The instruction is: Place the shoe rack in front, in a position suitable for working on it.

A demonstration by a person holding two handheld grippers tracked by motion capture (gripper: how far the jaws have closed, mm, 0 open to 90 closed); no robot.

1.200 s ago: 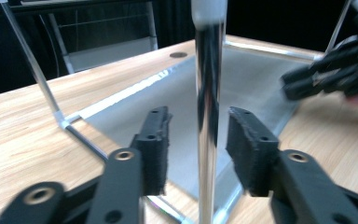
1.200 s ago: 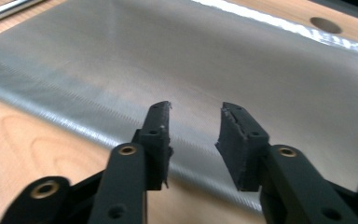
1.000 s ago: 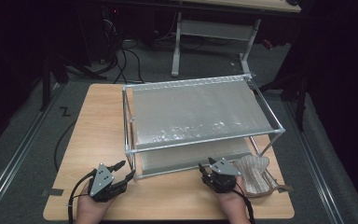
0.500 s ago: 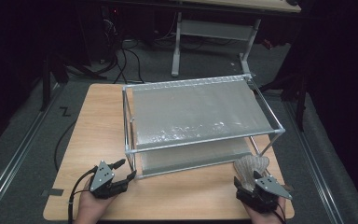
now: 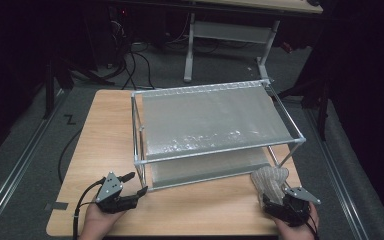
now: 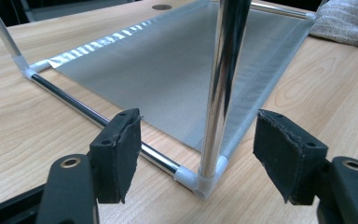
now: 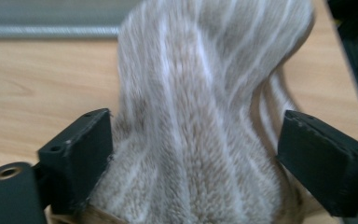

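A chrome-tube rack point(image 5: 220, 150) with two grey fabric shelves stands on the wooden table point(image 5: 105, 135). My left gripper point(image 5: 136, 183) sits at the rack's front left corner. Its jaws have just been opening and stand open point(image 6: 203, 154) on either side of the upright corner post point(image 6: 221, 84), pads clear of it. A fuzzy beige slipper point(image 5: 270, 180) lies by the rack's front right corner. My right gripper point(image 5: 274, 201) is just behind it. Its jaws have just been opening too and stand open point(image 7: 193, 158) with the slipper's plush point(image 7: 200, 93) between them.
The rack's lower shelf point(image 6: 168, 60) lies flat on the table and the slipper point(image 6: 349, 23) shows past its far corner. A narrow strip of bare table runs along the front edge between my hands. A metal stand point(image 5: 230, 35) and cables point(image 5: 130, 65) are on the floor beyond.
My right hand has moved right along the table's front edge, from the rack's front middle to just behind the slipper. The left hand has stayed at the corner post.
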